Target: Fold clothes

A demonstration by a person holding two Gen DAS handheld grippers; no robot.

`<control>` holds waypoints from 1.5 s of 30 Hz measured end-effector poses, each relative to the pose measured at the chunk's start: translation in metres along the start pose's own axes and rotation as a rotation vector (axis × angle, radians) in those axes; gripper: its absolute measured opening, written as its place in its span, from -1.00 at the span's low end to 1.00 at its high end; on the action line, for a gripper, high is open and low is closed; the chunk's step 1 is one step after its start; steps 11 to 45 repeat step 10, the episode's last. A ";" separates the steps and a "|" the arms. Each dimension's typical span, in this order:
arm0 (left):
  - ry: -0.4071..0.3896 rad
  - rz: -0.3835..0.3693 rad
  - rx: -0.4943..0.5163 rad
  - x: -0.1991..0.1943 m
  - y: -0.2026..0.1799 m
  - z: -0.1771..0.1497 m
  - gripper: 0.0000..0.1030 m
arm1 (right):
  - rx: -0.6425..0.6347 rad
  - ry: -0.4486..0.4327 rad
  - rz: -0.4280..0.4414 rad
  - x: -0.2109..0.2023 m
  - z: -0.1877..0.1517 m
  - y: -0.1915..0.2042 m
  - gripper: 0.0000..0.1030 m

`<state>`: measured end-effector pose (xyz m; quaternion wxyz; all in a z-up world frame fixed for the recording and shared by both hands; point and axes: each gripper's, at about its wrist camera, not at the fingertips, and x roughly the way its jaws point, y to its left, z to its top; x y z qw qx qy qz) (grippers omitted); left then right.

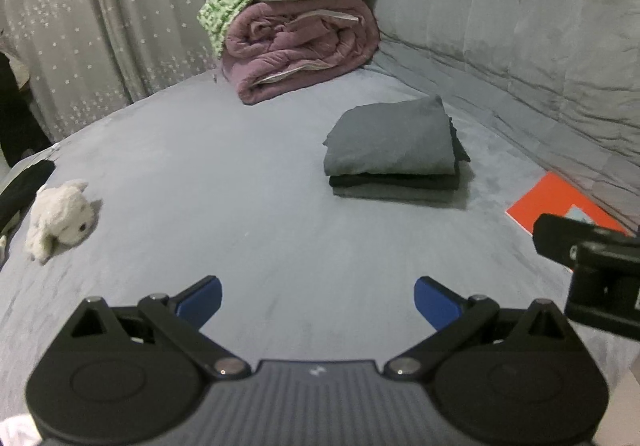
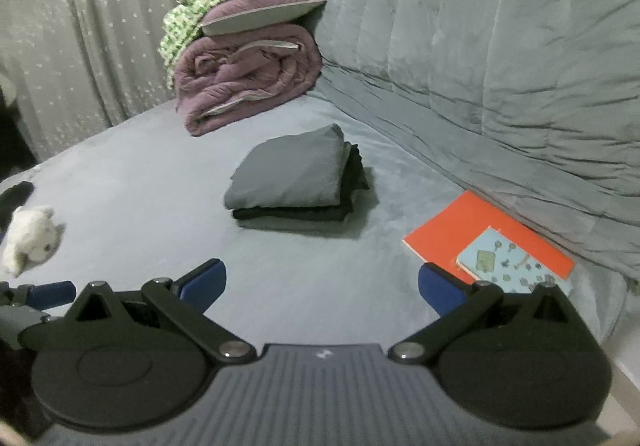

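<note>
A stack of folded clothes (image 1: 390, 154) (image 2: 294, 178), grey on top of black and dark grey, lies on the blue-grey bed (image 1: 224, 182) (image 2: 132, 174). My left gripper (image 1: 318, 300) is open above the near part of the bed, well short of the stack, with nothing between its blue pads. My right gripper (image 2: 320, 286) is open too and holds nothing, also short of the stack. Part of the right gripper's black body (image 1: 592, 266) shows at the right edge of the left wrist view. A blue fingertip of the left gripper (image 2: 52, 294) shows at the left edge of the right wrist view.
A rolled purple duvet with pillows and a green patterned cloth (image 1: 296, 30) (image 2: 244, 62) sits at the far end. A white plush toy (image 1: 60, 220) (image 2: 32, 238) lies at left. An orange book (image 1: 560, 202) (image 2: 472, 230) with a light blue notebook (image 2: 508, 262) lies by the padded wall (image 2: 500, 66).
</note>
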<state>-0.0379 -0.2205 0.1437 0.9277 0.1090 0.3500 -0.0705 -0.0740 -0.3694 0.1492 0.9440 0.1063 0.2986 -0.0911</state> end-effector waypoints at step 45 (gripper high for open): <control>-0.027 -0.015 -0.052 -0.044 0.029 -0.033 0.99 | 0.003 -0.016 0.040 -0.044 -0.025 0.021 1.00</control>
